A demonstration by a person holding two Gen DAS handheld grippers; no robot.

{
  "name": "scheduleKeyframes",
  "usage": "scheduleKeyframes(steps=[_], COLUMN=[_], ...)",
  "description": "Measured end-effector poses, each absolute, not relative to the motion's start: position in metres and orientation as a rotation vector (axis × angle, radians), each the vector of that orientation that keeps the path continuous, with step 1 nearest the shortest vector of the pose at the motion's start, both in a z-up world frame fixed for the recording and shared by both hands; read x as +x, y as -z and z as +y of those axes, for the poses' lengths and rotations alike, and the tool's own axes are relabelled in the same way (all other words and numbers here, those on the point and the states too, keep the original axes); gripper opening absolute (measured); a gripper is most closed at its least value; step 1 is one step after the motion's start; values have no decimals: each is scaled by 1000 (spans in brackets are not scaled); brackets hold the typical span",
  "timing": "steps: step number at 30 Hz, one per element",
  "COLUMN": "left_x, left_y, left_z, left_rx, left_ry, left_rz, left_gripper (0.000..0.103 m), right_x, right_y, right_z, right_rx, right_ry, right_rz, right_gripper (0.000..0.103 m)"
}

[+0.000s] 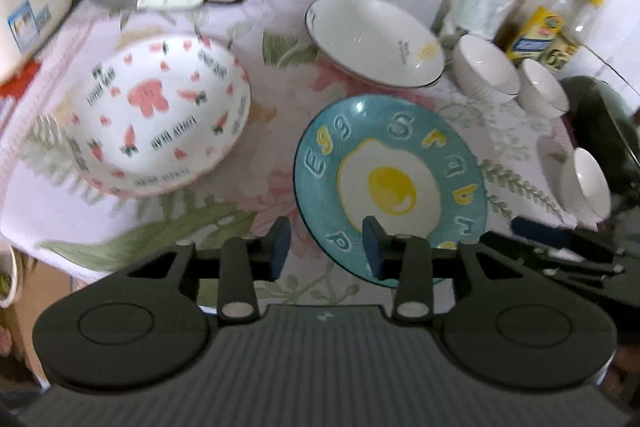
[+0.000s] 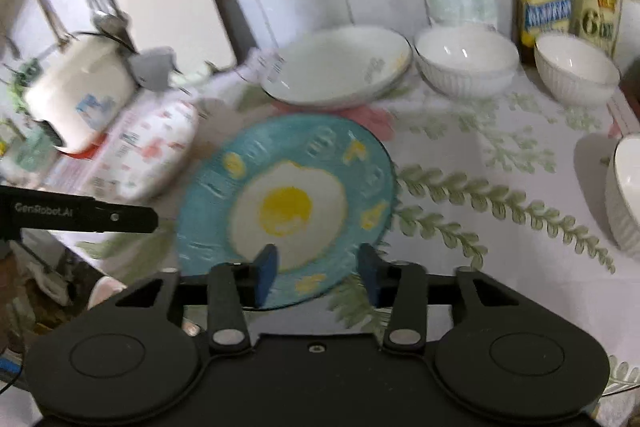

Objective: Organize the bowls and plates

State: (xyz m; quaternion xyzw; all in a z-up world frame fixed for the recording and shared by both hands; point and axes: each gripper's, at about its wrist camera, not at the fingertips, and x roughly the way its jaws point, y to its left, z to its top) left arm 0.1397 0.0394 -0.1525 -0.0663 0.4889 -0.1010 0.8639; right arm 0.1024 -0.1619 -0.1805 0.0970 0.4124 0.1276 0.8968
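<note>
While your left gripper (image 1: 328,247) and right gripper (image 2: 318,273) both stand released, nothing clamped, the blue egg plate (image 1: 390,183) lies flat on the floral cloth (image 1: 168,227). At its ten o'clock: pink-patterned plate (image 1: 160,115). At twelve: white plate (image 1: 374,41). At two: white bowls (image 1: 486,69).
</note>
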Motion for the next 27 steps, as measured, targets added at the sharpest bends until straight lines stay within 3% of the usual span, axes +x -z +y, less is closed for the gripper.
scheduleKeyframes(steps=[5, 17, 27], left_x=[125, 101, 116], left_y=[124, 83, 107], left_z=[59, 122, 173], left_rx=[-97, 13, 0], left_ry=[275, 330, 253], left_rz=[992, 820, 750], left_gripper=[55, 80, 85], right_x=[87, 75, 124], right_y=[140, 87, 109], right_z=[-147, -83, -42], right_rx=[219, 169, 174], right_ry=[-315, -484, -531], right_rz=[801, 663, 626], right_gripper=[72, 72, 72])
